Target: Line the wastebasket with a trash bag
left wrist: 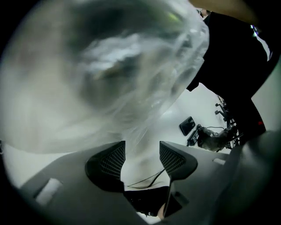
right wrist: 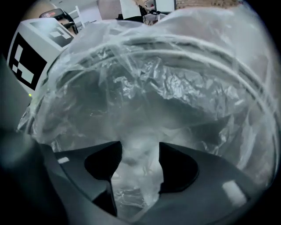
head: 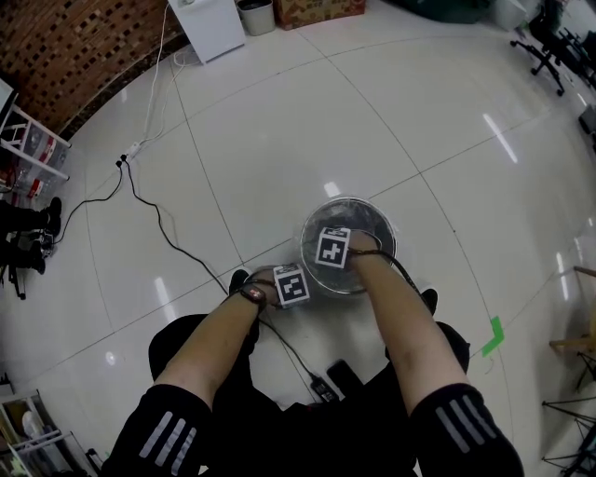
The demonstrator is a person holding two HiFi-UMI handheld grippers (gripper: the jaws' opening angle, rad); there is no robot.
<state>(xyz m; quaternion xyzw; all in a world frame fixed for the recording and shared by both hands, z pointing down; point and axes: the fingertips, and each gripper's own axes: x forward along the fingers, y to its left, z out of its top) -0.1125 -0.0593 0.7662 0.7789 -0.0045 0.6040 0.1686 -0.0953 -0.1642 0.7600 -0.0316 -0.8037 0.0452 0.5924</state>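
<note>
A round wastebasket [head: 384,226] stands on the white tile floor just in front of the person's feet, with a clear trash bag [head: 358,216] draped over and inside it. My right gripper [head: 333,250] points down into the basket's mouth. In the right gripper view its jaws stand wide [right wrist: 138,160], a bunched fold of the bag [right wrist: 175,88] lies loosely between them, and the basket's rim [right wrist: 193,55] shows through the film. My left gripper [head: 292,287] hangs at the basket's near-left side. Its jaws [left wrist: 142,154] are open, with thin bag film [left wrist: 131,66] drooping ahead of them.
A black cable [head: 158,219] snakes over the floor from the left to the person's feet. Black devices [head: 340,374] lie between the legs. A white cabinet [head: 209,26] and small bin [head: 256,14] stand far back. Green tape [head: 492,335] marks the floor at right.
</note>
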